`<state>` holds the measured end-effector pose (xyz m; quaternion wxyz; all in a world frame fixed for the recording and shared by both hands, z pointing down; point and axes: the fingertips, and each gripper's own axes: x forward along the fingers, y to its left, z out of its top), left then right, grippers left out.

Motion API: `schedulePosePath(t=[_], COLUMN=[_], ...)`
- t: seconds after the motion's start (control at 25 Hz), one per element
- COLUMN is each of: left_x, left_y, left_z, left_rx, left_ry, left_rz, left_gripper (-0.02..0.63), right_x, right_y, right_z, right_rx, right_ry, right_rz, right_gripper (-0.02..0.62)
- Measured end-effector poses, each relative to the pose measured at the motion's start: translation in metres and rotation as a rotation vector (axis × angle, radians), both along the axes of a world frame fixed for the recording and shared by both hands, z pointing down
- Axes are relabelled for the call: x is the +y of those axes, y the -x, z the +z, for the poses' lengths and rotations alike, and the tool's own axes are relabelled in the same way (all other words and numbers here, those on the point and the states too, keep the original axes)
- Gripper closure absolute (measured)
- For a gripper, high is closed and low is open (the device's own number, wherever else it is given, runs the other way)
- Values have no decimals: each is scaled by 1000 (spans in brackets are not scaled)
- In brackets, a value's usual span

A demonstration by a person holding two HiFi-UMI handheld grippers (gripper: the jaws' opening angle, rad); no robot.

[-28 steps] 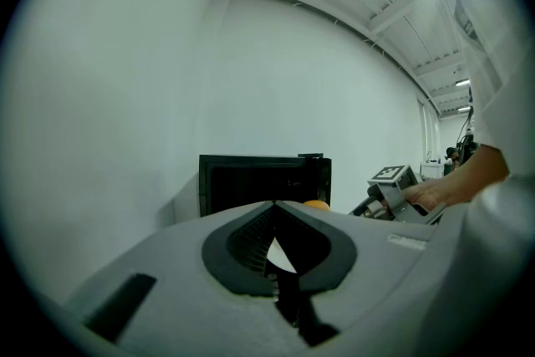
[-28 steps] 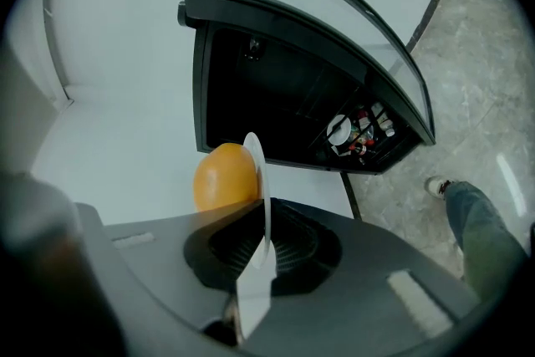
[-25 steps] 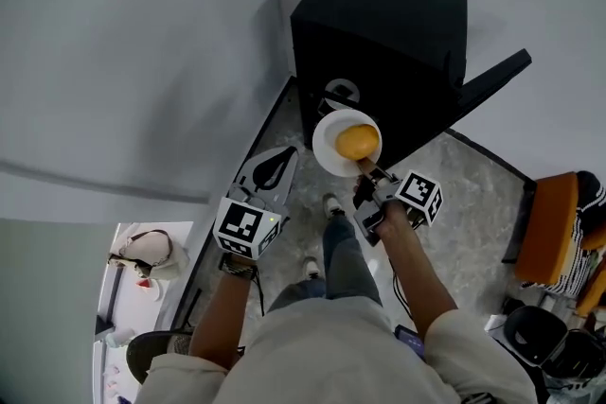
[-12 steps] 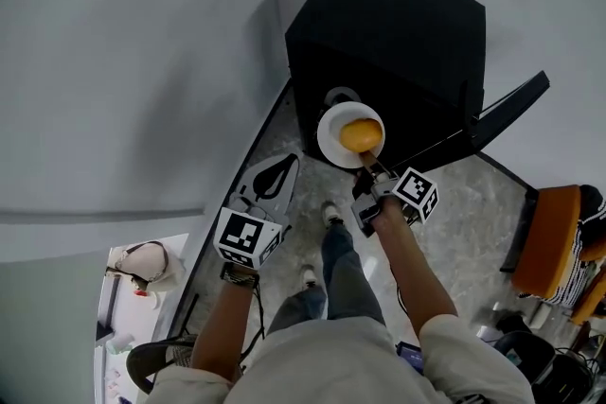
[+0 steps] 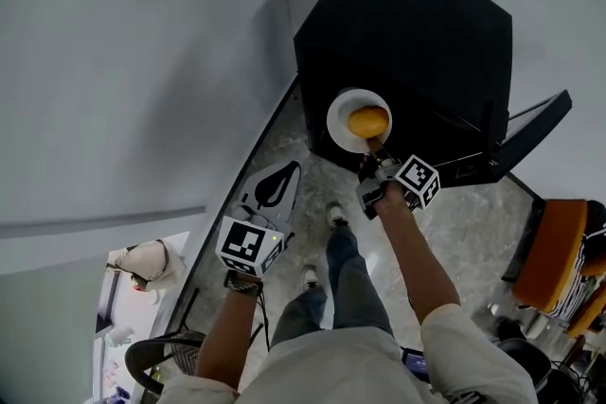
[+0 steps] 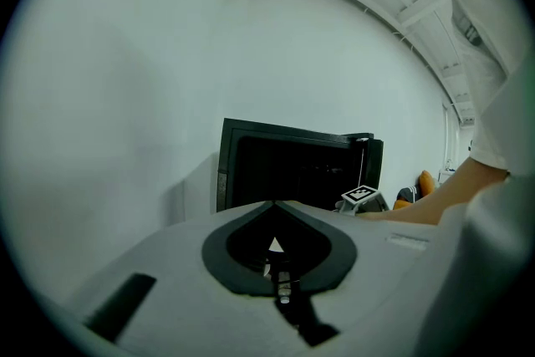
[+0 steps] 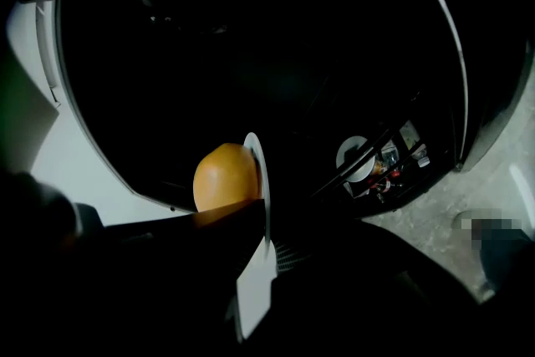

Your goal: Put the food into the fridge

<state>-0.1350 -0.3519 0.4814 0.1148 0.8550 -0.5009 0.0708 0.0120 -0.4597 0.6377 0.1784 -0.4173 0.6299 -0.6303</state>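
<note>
Seen from above, a person stands on a grey stone floor (image 5: 464,222) facing a low black fridge (image 5: 417,24) set against a white wall (image 5: 142,61); the fridge door (image 5: 530,132) hangs open to the right; the right gripper (image 5: 377,149) reaches forward with its jaws closed narrowly on the near rim of a small white plate (image 5: 341,130), holding it out level just in front of the fridge's dark opening; on the plate sits the food (image 5: 367,121), a round orange-yellow piece resting near the plate's middle; in the right gripper view the plate (image 7: 264,180) appears edge-on, pinched between the dark jaws of the right gripper (image 7: 259,223), with the food (image 7: 224,177) just to its left and the fridge's unlit inside (image 7: 251,29) filling the background; a door shelf (image 7: 380,163) at the lower right carries a few small items too dim to identify; the left gripper (image 5: 280,177) is held lower and to the left, well apart from the plate and near the wall, its jaws pressed together at the tips with nothing between them; the left gripper view shows those closed jaws (image 6: 274,205) pointing toward the open fridge (image 6: 292,171); an orange chair (image 5: 549,246) stands at the far right.
</note>
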Motion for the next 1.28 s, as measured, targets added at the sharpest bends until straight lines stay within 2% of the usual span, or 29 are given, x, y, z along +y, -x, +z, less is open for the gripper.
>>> schedulePosePath(t=[0.32,0.56,0.76,1.04,1.28], left_x=[2,4,4,4,4], left_y=[6,9,13,11,7], left_z=[22,36,48,59,66], left_rx=[2,0,0,6,1], left_ry=[40,69,89,107,121], left_rz=[-27,-31,-44,-46,-32], left_gripper=[609,609,609,609,609], right_x=[-43,-67,-82,-99,-110], right_y=[15,10,11,11,7], right_z=[37,67,84,98,108], right_rx=[-14,-25,26,26,88], right_ry=[3,25,40,81,107], right_rz=[-10,30,22,50,11], right_gripper=[580,580,580,580,569])
